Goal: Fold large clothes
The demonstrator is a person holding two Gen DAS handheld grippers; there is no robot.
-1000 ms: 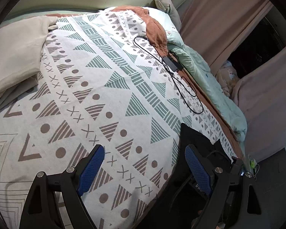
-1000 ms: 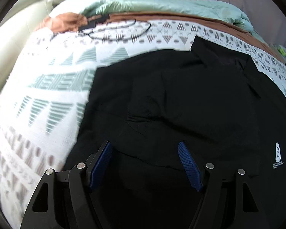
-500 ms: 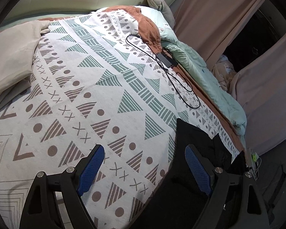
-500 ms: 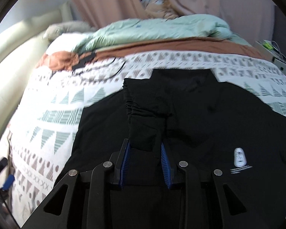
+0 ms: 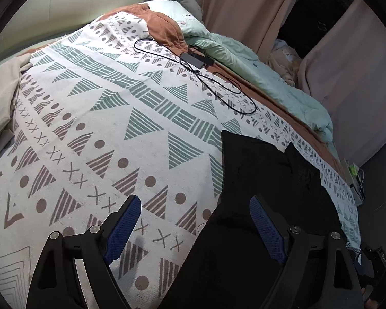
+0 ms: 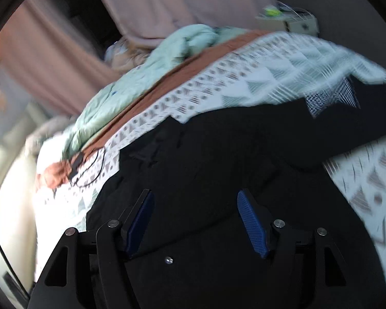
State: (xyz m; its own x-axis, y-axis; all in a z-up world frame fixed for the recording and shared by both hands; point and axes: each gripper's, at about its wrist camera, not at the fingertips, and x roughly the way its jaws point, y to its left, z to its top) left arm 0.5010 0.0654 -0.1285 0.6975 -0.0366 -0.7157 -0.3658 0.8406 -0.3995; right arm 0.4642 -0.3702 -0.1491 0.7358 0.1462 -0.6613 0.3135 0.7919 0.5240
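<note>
Right claw (image 6: 195, 221): jaws now wide apart, nothing between the blue pads. 0.5 s ago they pinched a bunched fold of the black garment (image 6: 218, 159); that fold is let go and the cloth lies flat under the claw. The right wrist view is motion-blurred (claw swinging, I judge, toward the next grab).

Left claw (image 5: 195, 226): wide, empty, as 1.0 s ago, hovering over the patterned blanket (image 5: 141, 118) with the garment's edge under its right pad.

Garment sits on the blanket near the bed's foot-side edge, 1 sleeve stretched out. A charger cable (image 5: 213, 87) lies well apart from it.

Reading: 1 fold placed; the outstretched sleeve probably comes next.
</note>
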